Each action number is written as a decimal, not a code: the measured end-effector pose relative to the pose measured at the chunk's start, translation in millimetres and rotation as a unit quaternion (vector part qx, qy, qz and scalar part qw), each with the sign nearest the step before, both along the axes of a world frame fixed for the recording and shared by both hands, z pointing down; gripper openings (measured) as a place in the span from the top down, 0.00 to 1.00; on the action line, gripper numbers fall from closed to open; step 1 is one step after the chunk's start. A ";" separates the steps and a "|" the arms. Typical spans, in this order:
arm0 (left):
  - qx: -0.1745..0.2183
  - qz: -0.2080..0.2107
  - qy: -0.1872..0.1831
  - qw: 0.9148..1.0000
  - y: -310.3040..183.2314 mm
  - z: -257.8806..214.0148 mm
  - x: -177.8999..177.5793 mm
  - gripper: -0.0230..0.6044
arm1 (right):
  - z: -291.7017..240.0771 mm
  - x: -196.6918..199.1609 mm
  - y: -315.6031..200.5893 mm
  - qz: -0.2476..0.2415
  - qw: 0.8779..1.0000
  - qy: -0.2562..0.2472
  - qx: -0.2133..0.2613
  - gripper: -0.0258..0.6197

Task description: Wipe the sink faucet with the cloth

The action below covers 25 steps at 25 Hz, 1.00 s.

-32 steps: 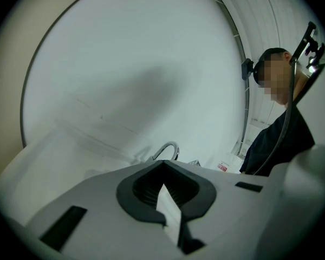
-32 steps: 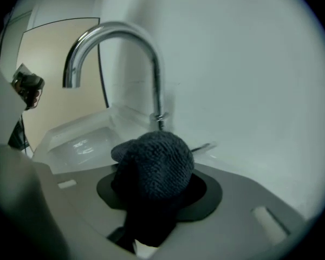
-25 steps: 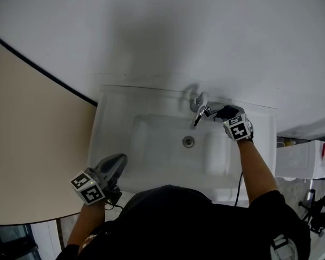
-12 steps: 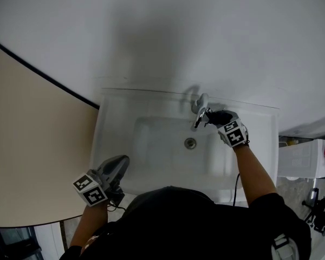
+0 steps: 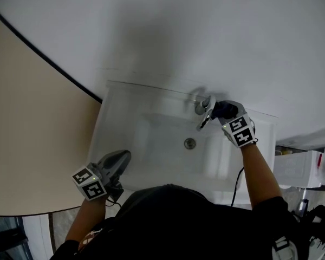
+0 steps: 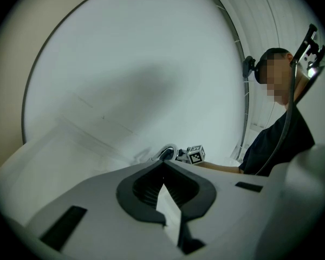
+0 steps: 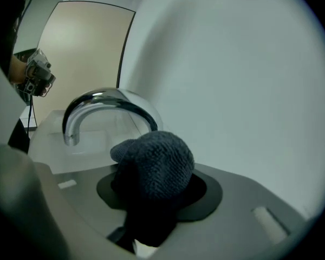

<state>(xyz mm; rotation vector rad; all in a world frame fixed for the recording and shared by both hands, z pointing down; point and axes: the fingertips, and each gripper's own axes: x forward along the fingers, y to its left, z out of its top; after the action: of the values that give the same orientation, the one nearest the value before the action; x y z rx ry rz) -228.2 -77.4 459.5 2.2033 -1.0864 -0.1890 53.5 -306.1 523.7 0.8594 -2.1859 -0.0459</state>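
Observation:
A chrome arched faucet (image 5: 205,110) stands at the back of the white sink (image 5: 119,118). My right gripper (image 5: 219,111) is right beside the faucet's top, shut on a bunched dark cloth (image 5: 226,110). In the right gripper view the cloth (image 7: 154,164) fills the jaws, just short of the faucet arch (image 7: 105,107); whether they touch I cannot tell. My left gripper (image 5: 123,157) rests over the sink's front left corner, shut and empty. In the left gripper view its jaws meet (image 6: 163,168), with the faucet (image 6: 167,153) far ahead.
A drain (image 5: 190,143) lies in the basin's middle. A beige panel (image 5: 32,134) runs along the left of the sink. A white plastic basket (image 5: 298,169) stands to the right. The white wall (image 5: 206,37) rises just behind the faucet.
My right gripper has lifted with the cloth, from beside the spout to the faucet's top. The left gripper has stayed put. The head view has shifted slightly.

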 end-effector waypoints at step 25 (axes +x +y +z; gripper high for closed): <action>0.018 -0.007 0.023 1.000 17.3 -7.2 -3.0 0.96 | -47.8 -37.7 37.8 -0.159 0.964 0.174 0.124 0.71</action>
<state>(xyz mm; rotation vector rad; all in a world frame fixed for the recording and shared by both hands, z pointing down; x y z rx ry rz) -231.2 -60.1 452.3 2.2130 -1.0808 -0.2652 15.8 -268.3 475.9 0.5697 -1.9842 -0.5964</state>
